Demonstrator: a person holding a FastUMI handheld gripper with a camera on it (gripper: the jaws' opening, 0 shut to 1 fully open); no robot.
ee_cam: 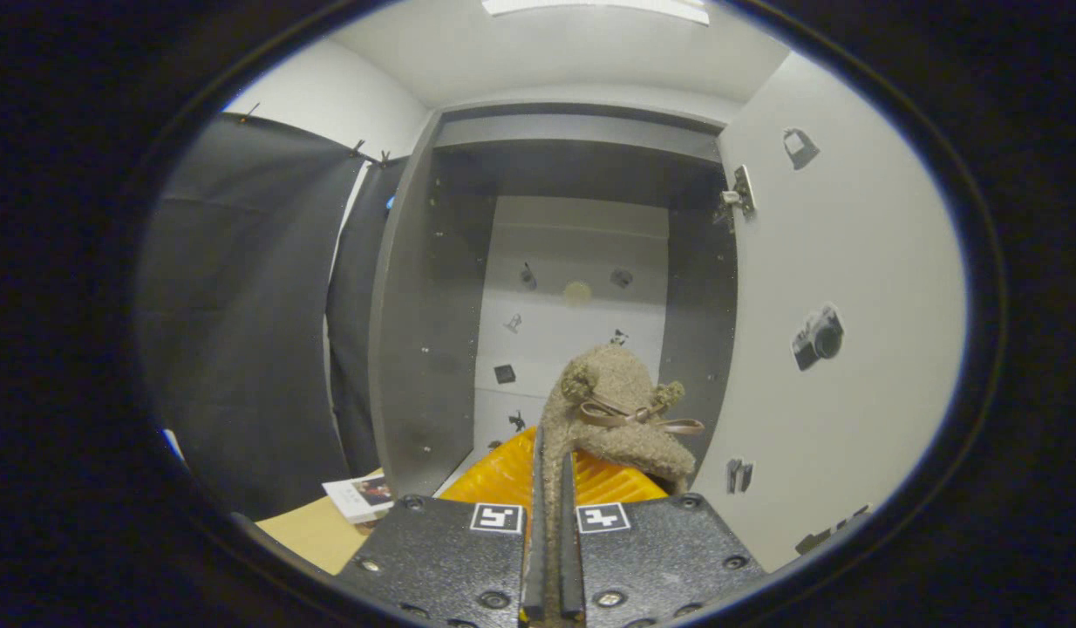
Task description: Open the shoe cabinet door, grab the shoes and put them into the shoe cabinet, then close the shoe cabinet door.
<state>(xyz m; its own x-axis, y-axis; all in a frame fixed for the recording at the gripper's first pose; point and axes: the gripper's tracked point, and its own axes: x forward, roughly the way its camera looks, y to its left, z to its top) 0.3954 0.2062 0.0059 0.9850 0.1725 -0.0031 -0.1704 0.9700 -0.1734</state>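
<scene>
The hand-held gripper [551, 488] was seen clamped on a fuzzy tan slipper-style shoe with small round ears and a brown ribbon bow [621, 410], both fingers pressed close together on a thin edge of its plush upper, so that the shoe was carried upright just ahead of the fingers. It was held before the open mouth of the tall dark grey shoe cabinet [425, 349], whose white door [843, 262], dotted with small stickers, was swung wide to the right on its metal hinge [738, 199]. A ridged yellow-orange piece [512, 475] lay just beneath the shoe and fingers; what it was could not be told. Ample open room was judged to remain inside, between the grey side panels and up to the pale back panel [573, 288]. A light wooden surface [307, 532] with a small booklet [364, 497] lay beside the cabinet's left wall.
</scene>
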